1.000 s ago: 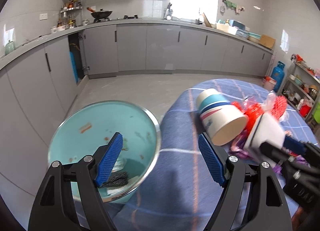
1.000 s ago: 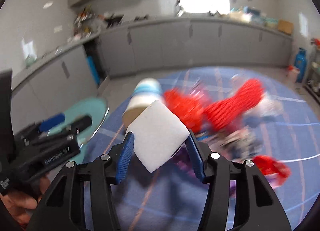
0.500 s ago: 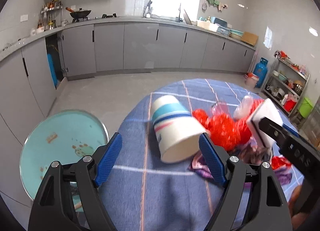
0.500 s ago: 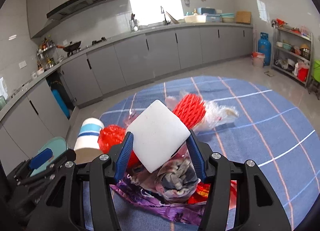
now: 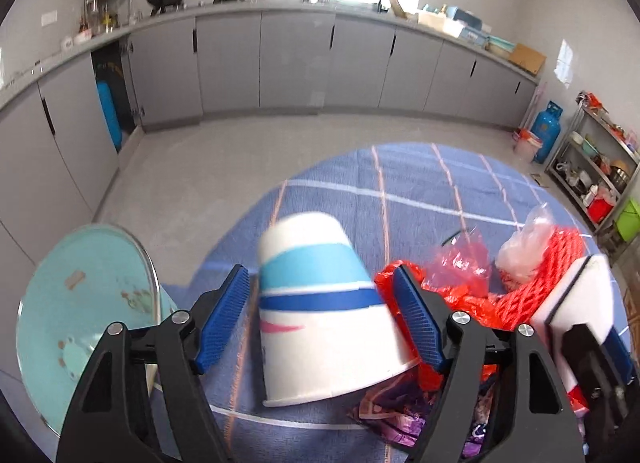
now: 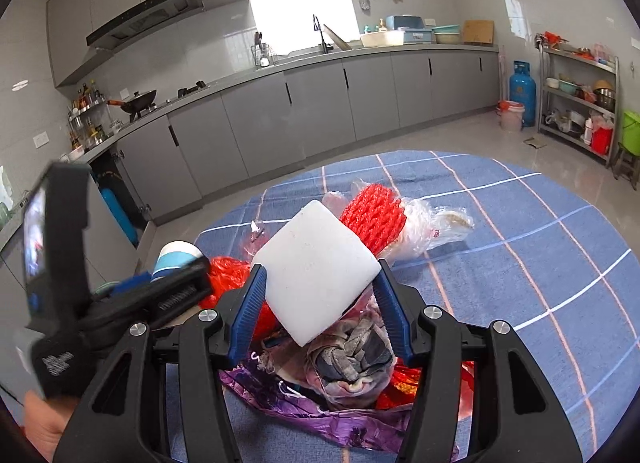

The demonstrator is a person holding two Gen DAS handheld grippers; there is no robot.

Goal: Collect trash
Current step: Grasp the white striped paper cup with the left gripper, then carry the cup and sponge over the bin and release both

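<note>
A white paper cup [image 5: 324, 315] with blue stripes lies on its side on the blue checked tablecloth [image 5: 420, 191]. My left gripper [image 5: 320, 315] is open, its blue pads either side of the cup without clamping it. My right gripper [image 6: 320, 295] is shut on a white foam block [image 6: 316, 271], held above a trash pile: red mesh [image 6: 376, 211], clear plastic bag [image 6: 432, 231], purple wrapper [image 6: 320, 411], crumpled cloth [image 6: 352, 355]. The cup [image 6: 176, 259] shows partly behind the left gripper in the right wrist view. The foam block [image 5: 580, 303] shows at right in the left wrist view.
A teal bin [image 5: 84, 303] with a metal rim stands on the floor left of the table, with scraps inside. Grey kitchen cabinets [image 5: 296, 63] run along the back wall. A blue gas cylinder [image 6: 522, 91] and a metal shelf rack [image 6: 576, 99] stand at right.
My left gripper has moved right from over the teal bin to the paper cup, which now sits between its pads. My right gripper still holds the foam block over the pile.
</note>
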